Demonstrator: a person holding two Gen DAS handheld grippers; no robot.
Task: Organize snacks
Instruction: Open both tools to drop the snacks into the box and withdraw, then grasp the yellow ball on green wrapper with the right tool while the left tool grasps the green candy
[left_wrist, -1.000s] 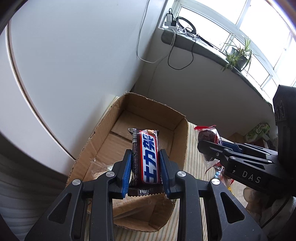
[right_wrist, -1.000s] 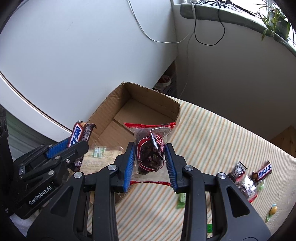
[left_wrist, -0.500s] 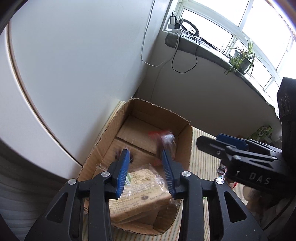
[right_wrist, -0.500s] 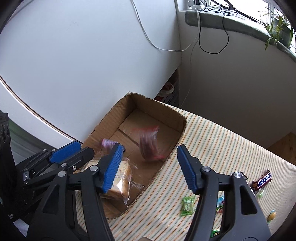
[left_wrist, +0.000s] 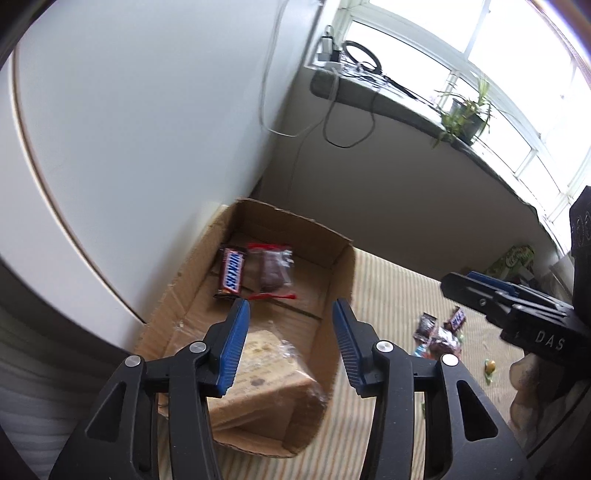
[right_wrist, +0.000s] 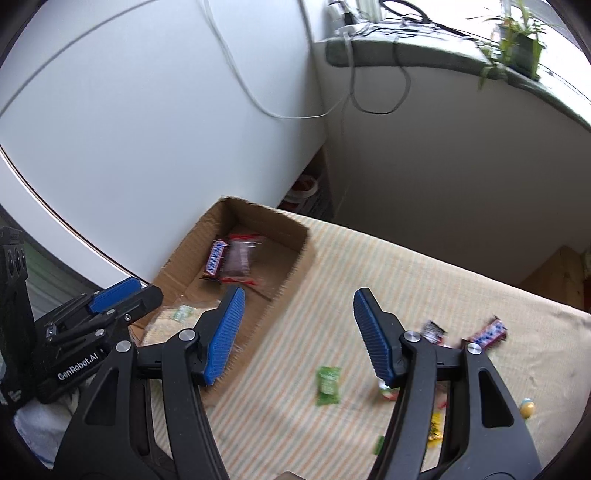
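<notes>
An open cardboard box (left_wrist: 343, 291) (right_wrist: 295, 262) sits on the striped cloth by the white wall. Inside it lie a Snickers bar (left_wrist: 232, 272) (right_wrist: 215, 257), a clear red-edged bag of dark snacks (left_wrist: 274, 271) (right_wrist: 240, 260) and a wrapped bread loaf (left_wrist: 266, 373). My left gripper (left_wrist: 290, 330) is open and empty above the box's near end. My right gripper (right_wrist: 295, 325) is open and empty above the box's right edge. More snacks lie on the cloth: a green packet (right_wrist: 328, 380), a Snickers bar (right_wrist: 487, 332) and dark packets (left_wrist: 439, 332).
A white curved wall panel (left_wrist: 129, 129) stands right behind the box. A windowsill with cables and a potted plant (left_wrist: 461, 114) is at the back. A small yellow sweet (right_wrist: 527, 407) lies near the cloth's right edge. A wooden piece (right_wrist: 557, 277) is beyond the table.
Both grippers opened and dropped their loads: the Snickers bar and the red-edged bag now lie in the box. Both grippers have pulled back and up; the right one has swung right.
</notes>
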